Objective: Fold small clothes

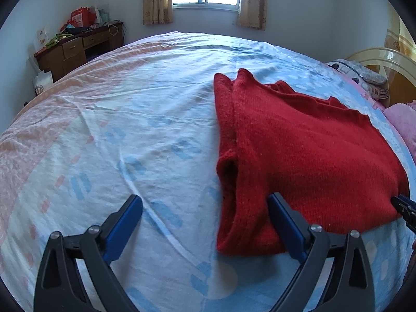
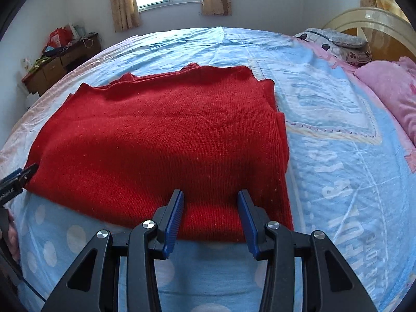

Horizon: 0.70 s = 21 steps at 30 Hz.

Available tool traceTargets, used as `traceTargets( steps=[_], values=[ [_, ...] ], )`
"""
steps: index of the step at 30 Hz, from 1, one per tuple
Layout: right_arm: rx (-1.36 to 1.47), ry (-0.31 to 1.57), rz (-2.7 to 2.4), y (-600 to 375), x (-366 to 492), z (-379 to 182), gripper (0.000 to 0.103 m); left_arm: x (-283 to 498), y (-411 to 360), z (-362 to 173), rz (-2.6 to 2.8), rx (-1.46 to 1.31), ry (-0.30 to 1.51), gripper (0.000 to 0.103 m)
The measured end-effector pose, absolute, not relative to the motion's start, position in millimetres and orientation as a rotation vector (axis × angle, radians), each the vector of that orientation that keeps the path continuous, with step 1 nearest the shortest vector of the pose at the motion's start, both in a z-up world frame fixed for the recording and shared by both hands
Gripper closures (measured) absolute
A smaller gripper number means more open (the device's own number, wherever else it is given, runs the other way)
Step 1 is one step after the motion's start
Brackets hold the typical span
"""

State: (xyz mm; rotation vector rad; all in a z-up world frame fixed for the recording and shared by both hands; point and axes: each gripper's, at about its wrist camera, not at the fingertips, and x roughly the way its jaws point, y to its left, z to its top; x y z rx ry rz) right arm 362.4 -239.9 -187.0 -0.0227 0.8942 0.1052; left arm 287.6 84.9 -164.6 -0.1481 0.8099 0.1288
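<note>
A red knitted sweater (image 1: 299, 140) lies folded flat on the blue-and-pink bedsheet (image 1: 130, 130), right of the middle in the left wrist view. My left gripper (image 1: 205, 198) is wide open at the sweater's near left corner. One of its fingers is over the sheet and the other over the sweater's edge. In the right wrist view the sweater (image 2: 169, 130) fills the middle. My right gripper (image 2: 211, 193) is partly open over the sweater's near edge, and its pads press on nothing. Each gripper's tip shows at the edge of the other view: the right gripper (image 1: 405, 208) and the left gripper (image 2: 23, 174).
A pink blanket (image 2: 390, 91) and a patterned pillow (image 2: 338, 41) lie by the headboard (image 2: 377, 23) at the right. A cluttered wooden desk (image 1: 78, 46) stands by the far left wall. Bare sheet stretches left of the sweater.
</note>
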Motion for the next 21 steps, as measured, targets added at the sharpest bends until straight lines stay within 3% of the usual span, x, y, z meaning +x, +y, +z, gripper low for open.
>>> traceTargets(
  steps=[21],
  values=[
    [-0.185, 0.844, 0.154, -191, 335, -174, 0.059, 257, 130, -157, 0.076, -0.169, 0.790, 0.000]
  ],
)
